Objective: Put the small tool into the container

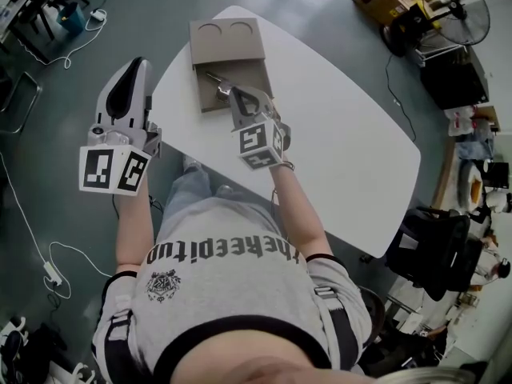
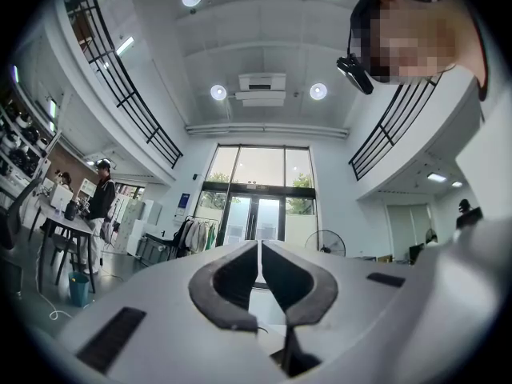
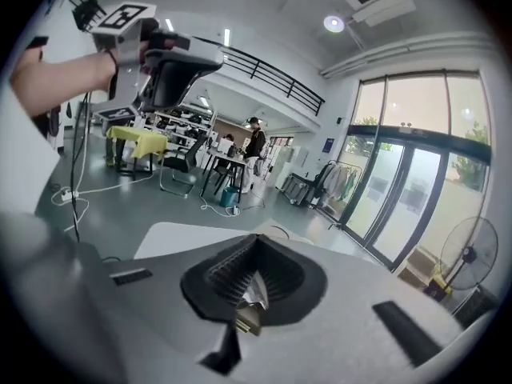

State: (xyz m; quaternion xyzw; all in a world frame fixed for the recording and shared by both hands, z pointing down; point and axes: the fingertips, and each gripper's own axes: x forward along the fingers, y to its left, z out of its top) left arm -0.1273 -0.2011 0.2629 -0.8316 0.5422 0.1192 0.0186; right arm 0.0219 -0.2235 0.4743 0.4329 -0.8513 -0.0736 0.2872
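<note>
Right tool [image 3: 257, 246], clamped shut on the small metal piece [image 3: 254, 293], hangs over the cardboard box [image 1: 232, 54] on the desk [image 1: 344, 142], so the next step is probably lowering and releasing; left tool [image 1: 134, 66] is closed, empty.

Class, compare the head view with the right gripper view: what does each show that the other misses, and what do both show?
Only the head view: the brown container lying on the white table, and the person's grey shirt. Only the right gripper view: the tall glass doors and people at distant desks. Both: the table, the left gripper held up beside it, and the right gripper shut on the small tool.
</note>
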